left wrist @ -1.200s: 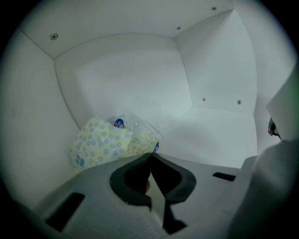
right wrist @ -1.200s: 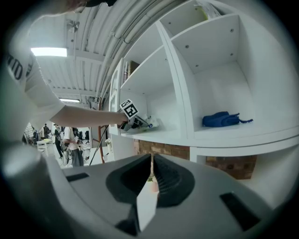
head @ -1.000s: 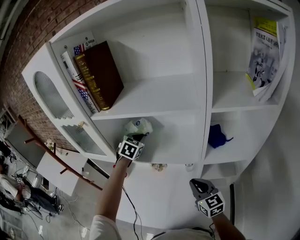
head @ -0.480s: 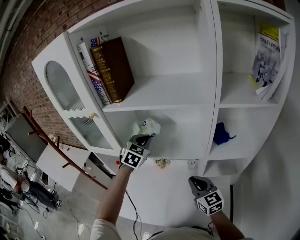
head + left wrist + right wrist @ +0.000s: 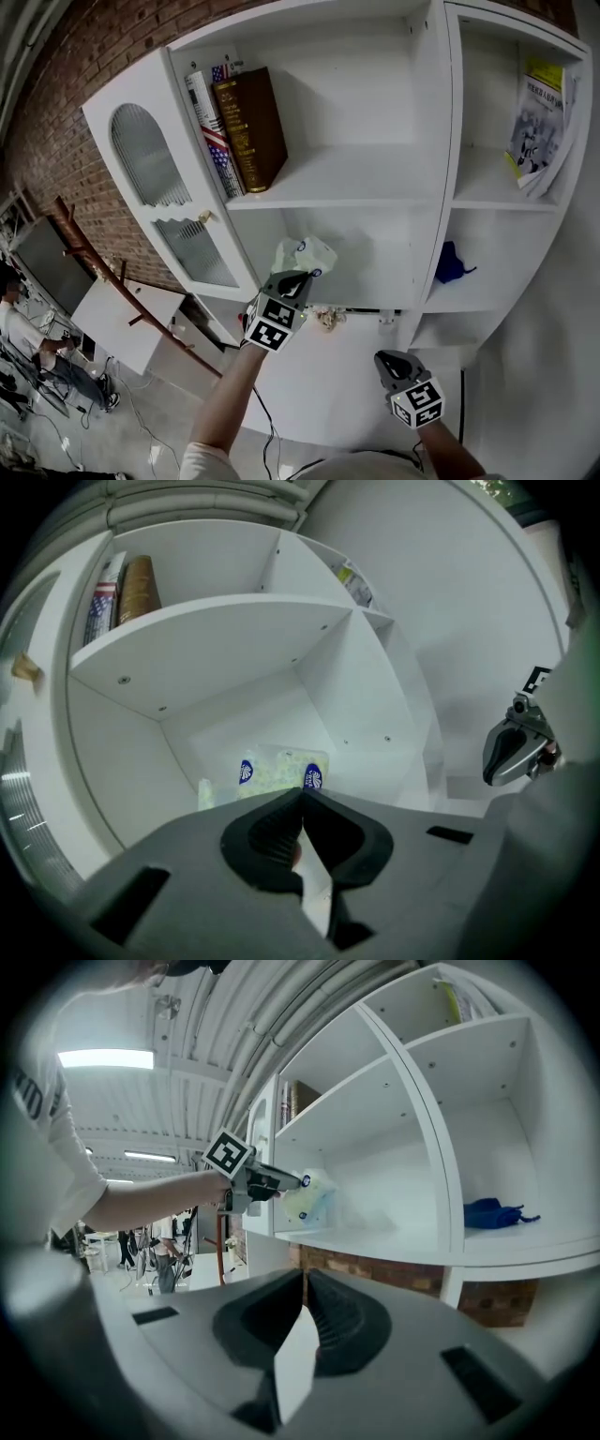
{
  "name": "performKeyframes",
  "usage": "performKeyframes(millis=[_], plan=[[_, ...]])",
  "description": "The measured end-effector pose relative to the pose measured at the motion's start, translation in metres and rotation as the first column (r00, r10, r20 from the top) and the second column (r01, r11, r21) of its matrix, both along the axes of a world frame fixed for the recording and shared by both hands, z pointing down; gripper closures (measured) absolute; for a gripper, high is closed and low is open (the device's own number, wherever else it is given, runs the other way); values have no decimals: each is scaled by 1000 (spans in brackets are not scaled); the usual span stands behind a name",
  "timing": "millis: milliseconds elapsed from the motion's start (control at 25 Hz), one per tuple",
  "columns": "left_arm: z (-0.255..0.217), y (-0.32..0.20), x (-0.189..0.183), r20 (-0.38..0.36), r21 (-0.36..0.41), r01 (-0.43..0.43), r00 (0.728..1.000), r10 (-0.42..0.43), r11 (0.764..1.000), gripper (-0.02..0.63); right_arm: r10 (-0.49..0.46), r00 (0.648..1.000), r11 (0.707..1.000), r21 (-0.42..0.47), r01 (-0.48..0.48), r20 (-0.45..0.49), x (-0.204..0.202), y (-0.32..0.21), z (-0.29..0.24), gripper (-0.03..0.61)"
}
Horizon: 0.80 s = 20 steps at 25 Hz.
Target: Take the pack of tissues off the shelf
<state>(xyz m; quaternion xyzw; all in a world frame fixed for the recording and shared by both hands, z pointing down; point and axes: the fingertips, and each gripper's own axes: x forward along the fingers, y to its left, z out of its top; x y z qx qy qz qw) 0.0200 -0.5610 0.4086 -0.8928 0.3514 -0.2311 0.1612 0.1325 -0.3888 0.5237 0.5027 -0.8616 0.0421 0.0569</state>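
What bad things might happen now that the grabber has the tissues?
1. The left gripper pinches the pack of tissues only by one edge, so the pack might slip out and drop.
2. The pack sits close above the shelf board, so it might catch on the board's front as it comes out.
3. The right gripper is shut and lower down, away from the pack, so it probably could not catch it.
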Motion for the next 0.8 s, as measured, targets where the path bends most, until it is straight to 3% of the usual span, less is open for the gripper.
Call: performKeyframes(millis=[320, 800], plan=[[-8, 32, -12, -46, 27, -21, 999, 23, 999, 586, 13, 1000, 1000, 12, -13, -10, -8, 5, -7, 543], [-12, 73, -65, -95, 61, -1, 995, 7, 998, 588, 36, 999, 998, 49, -35, -14, -22, 5, -24, 543]])
